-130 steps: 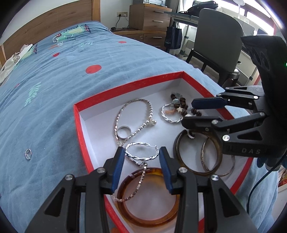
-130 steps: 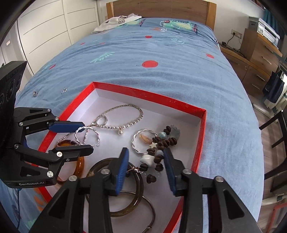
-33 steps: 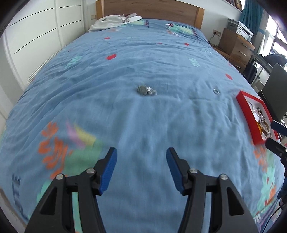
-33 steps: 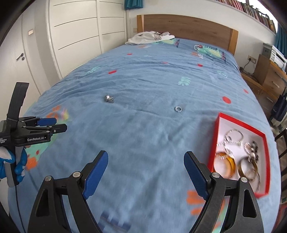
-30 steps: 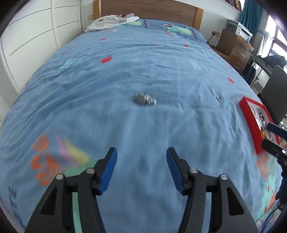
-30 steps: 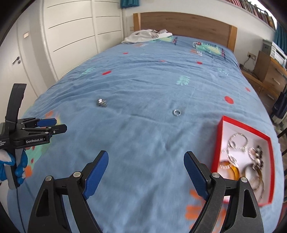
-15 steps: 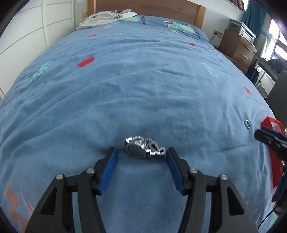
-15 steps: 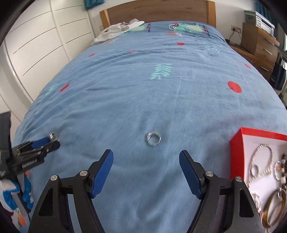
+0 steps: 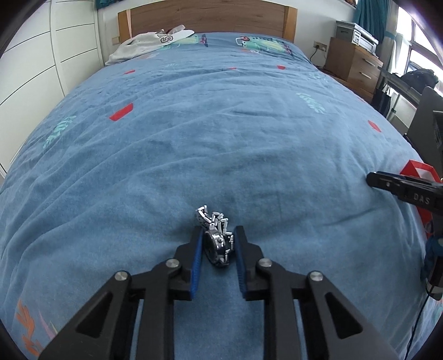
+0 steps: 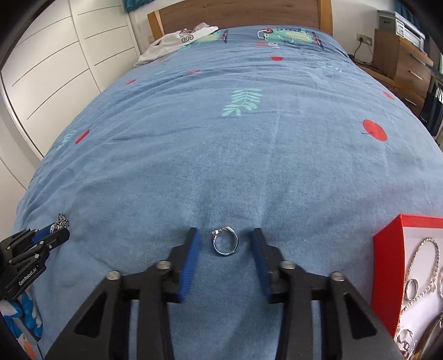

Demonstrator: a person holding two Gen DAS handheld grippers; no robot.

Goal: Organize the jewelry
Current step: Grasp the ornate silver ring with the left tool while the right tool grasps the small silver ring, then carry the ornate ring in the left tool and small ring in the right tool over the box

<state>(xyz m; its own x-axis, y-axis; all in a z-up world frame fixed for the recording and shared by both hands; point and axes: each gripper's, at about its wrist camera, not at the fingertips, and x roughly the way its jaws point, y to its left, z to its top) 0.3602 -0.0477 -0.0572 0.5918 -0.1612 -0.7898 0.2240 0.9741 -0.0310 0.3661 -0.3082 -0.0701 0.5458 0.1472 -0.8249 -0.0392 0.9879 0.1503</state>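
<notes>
A silver metal-link watch (image 9: 216,235) lies bunched on the blue bedspread. My left gripper (image 9: 216,249) has closed around it, both blue pads against the watch body. It also shows at the left of the right wrist view (image 10: 61,220). A small silver ring (image 10: 224,242) lies on the bedspread between the pads of my right gripper (image 10: 224,252), which is open and not touching it. The red jewelry box (image 10: 387,277) with white lining holds chains, rings and bangles at the right edge.
The bed has a wooden headboard (image 9: 207,16) with white clothing (image 9: 149,41) near it. White wardrobe doors (image 10: 55,69) stand to the left. A wooden dresser (image 9: 351,61) and a chair (image 9: 426,133) stand to the right of the bed.
Both grippers left the red box and moved out over the bedspread. The left jaws closed in on the watch. The right gripper came down around the ring and narrowed.
</notes>
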